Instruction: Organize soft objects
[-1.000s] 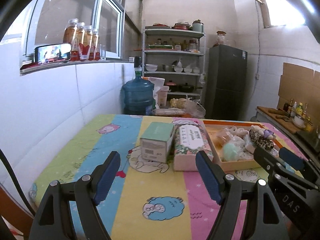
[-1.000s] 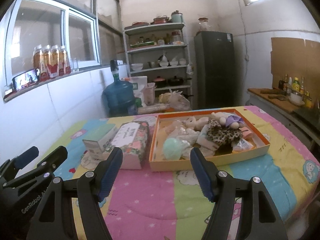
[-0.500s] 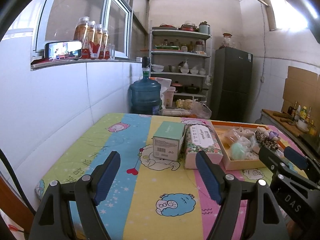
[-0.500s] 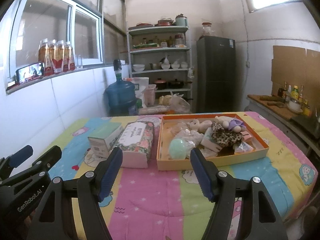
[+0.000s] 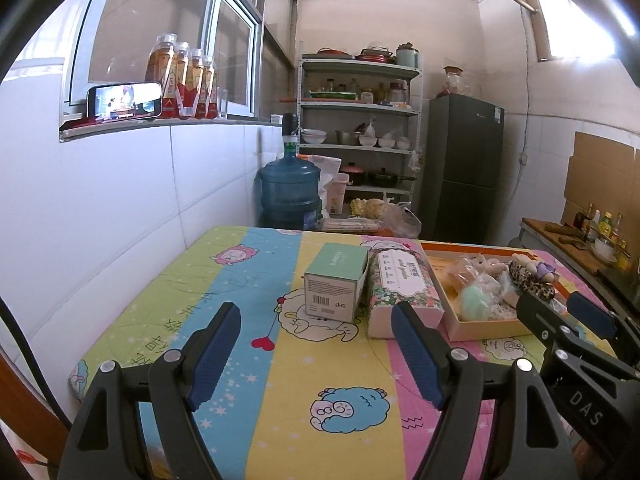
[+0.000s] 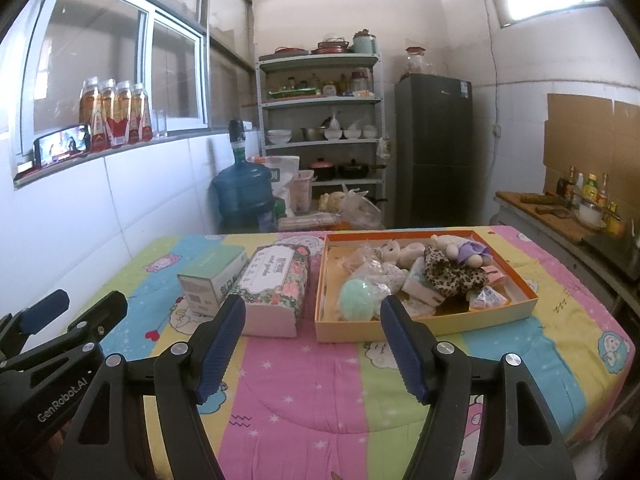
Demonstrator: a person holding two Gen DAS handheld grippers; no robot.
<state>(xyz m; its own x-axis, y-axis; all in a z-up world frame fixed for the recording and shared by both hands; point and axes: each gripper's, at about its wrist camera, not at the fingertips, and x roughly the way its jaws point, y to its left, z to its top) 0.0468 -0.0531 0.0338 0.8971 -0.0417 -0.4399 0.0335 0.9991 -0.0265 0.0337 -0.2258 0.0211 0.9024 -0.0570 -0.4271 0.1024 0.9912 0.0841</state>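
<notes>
An orange-rimmed shallow box [image 6: 524,300] sits on the striped cartoon quilt, full of soft things: a mint-green puff [image 6: 357,295], a leopard-print piece [image 6: 452,276], a plush doll in purple [image 6: 460,247] and several wrapped items. It also shows in the left wrist view [image 5: 488,330]. A floral tissue box [image 6: 276,280] and a mint-green carton [image 6: 212,274] stand left of it. My left gripper [image 5: 316,346] is open and empty above the near quilt. My right gripper [image 6: 312,338] is open and empty in front of the orange-rimmed box.
The quilt covers a table [image 6: 320,392] against a white tiled wall. Behind it stand a blue water jug [image 6: 242,196], a shelf of dishes [image 6: 320,120] and a dark fridge [image 6: 434,148]. A counter with bottles [image 6: 576,204] runs along the right.
Both grippers have pulled back and risen a little from the table. The boxes look smaller and farther away. Both stay open and empty.
</notes>
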